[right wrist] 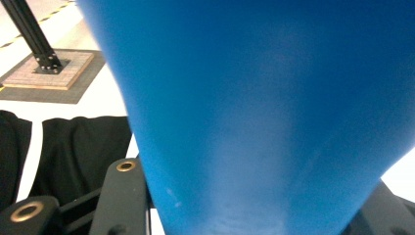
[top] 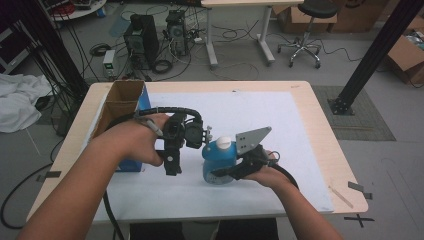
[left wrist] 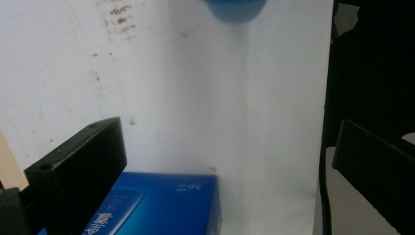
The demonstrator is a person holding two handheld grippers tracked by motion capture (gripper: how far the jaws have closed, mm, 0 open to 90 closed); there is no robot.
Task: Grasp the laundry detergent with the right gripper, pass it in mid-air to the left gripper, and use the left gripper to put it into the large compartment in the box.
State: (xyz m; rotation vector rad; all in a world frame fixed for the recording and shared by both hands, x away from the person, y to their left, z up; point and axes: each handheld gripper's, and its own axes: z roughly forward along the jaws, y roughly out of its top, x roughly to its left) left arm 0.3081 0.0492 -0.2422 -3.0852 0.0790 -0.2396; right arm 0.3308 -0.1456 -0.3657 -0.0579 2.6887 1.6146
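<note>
The right gripper point(top: 227, 172) has its fingers clamped on a blue bottle point(top: 218, 161) with a white cap point(top: 223, 142), which stands upright on the white sheet point(top: 280, 130) covering the tabletop point(top: 327, 145), near the middle and toward the person's side. In the right gripper view the bottle's blue body point(right wrist: 274, 112) sits right between the two black fingers point(right wrist: 120, 200), pressed at both sides. The left gripper point(top: 172, 165) hangs just left of the bottle, pointing down, its fingers point(left wrist: 80, 169) standing wide apart with nothing between them; below it in the left gripper view lies a blue box point(left wrist: 161, 205) on the white sheet. An open cardboard box point(top: 120, 102) stands at the tabletop's far left edge, behind the left hand point(top: 137, 137)
</note>
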